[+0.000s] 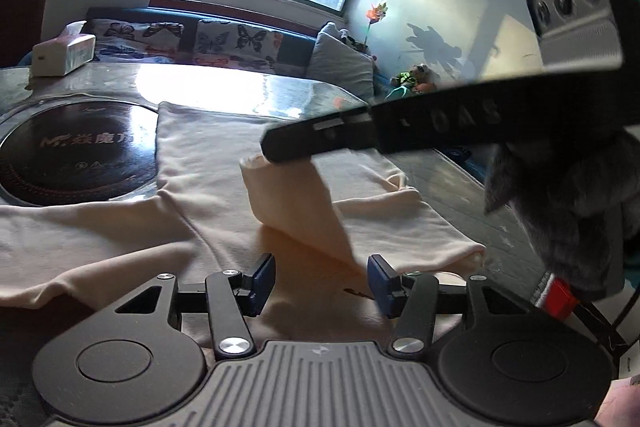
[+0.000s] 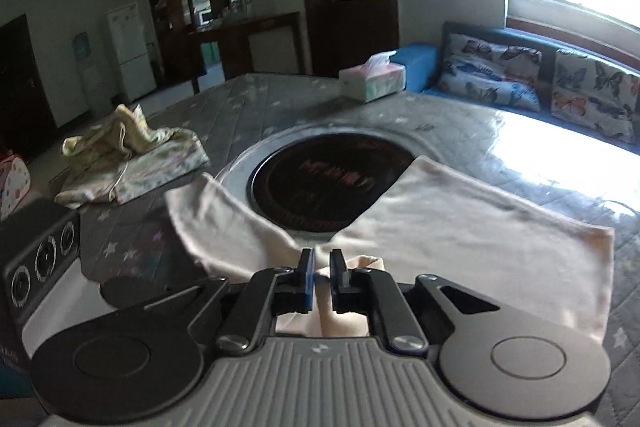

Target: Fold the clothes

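A cream garment [image 1: 208,163] lies spread on the table, partly over a round black cooktop [image 1: 68,159]. My left gripper [image 1: 322,281] is open and empty, low over the garment's near part. My right gripper [image 2: 322,273] is shut on a fold of the cream garment [image 2: 460,223]. In the left wrist view its black finger [image 1: 320,139] holds a sleeve end lifted, so the cloth hangs in a cone [image 1: 296,211] above the garment.
A tissue box [image 1: 64,53] stands at the table's far edge. A pale floral cloth heap [image 2: 128,159] lies on the table's left. A sofa with butterfly cushions [image 1: 224,39] runs behind the table under the window. The cooktop [image 2: 332,183] sits mid-table.
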`<state>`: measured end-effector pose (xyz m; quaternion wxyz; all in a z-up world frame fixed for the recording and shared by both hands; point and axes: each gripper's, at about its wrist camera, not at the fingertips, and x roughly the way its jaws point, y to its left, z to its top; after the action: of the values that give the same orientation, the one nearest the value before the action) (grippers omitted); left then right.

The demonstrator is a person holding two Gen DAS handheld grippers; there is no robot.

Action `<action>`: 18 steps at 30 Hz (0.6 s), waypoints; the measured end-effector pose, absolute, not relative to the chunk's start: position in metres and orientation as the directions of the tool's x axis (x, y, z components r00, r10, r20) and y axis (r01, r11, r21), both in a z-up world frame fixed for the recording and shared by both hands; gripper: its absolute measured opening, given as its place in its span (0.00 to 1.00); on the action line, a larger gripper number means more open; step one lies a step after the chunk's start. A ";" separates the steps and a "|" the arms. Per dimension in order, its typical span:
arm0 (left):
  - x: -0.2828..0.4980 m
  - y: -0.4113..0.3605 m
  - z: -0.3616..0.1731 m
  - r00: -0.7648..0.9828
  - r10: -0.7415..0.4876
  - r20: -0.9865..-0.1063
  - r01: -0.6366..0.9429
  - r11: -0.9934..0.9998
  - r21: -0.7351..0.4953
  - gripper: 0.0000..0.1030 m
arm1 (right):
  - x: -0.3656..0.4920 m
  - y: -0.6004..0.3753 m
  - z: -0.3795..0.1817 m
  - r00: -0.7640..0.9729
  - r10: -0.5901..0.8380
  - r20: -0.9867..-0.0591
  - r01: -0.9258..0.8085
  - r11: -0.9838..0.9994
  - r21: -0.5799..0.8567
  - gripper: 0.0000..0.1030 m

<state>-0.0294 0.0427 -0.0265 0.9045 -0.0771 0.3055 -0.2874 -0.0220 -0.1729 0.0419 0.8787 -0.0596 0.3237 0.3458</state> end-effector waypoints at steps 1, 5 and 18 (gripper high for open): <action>-0.029 0.043 -0.026 0.649 -0.564 -0.510 0.470 0.825 -0.315 0.53 | -0.023 -0.175 0.042 0.546 0.570 -0.613 -0.648 0.752 0.121 0.10; -0.026 0.044 -0.027 0.651 -0.556 -0.517 0.463 0.830 -0.310 0.53 | -0.031 -0.197 0.046 0.549 0.549 -0.630 -0.636 0.763 0.110 0.18; -0.028 0.074 -0.016 0.702 -0.478 -0.528 0.395 0.878 -0.270 0.53 | -0.023 -0.305 0.016 0.635 0.302 -0.711 -0.454 0.891 -0.026 0.18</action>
<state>-0.0285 0.0743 -0.0159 0.9199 -0.0684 0.3048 -0.2372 -0.0227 -0.3050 0.0163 0.8983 -0.1017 0.3720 0.2104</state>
